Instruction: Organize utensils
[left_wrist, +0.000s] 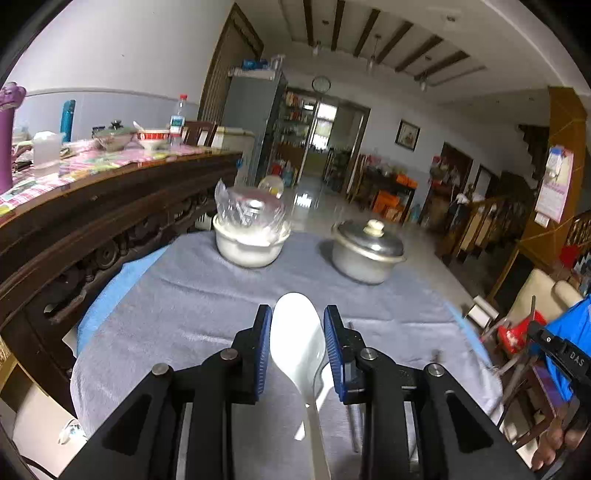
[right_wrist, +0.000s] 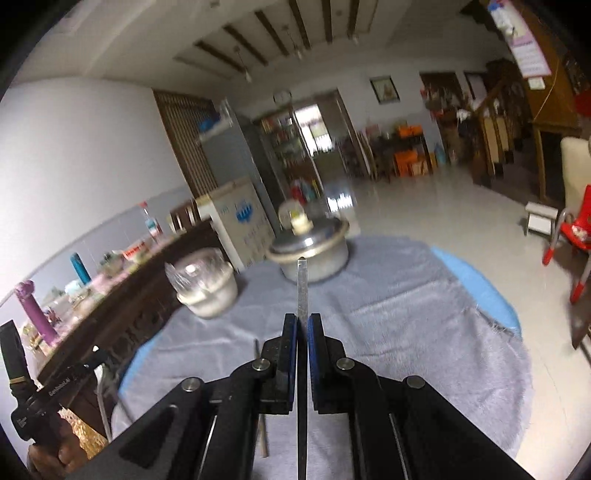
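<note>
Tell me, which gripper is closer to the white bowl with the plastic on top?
Left. The left gripper, holding a white spoon, faces the white bowl slightly to its left. The right gripper, gripping a thin metal utensil, faces the metal pot instead.

Round bench (left_wrist: 110, 291), grey cloth (left_wrist: 192, 306) over it; white pot (left_wrist: 247, 247) far left, lidded metal pot (left_wrist: 364, 254) far right.

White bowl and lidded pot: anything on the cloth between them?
Nothing: in the left wrist view the grey cloth lies bare between the white bowl and the lidded pot; they stand apart.
</note>
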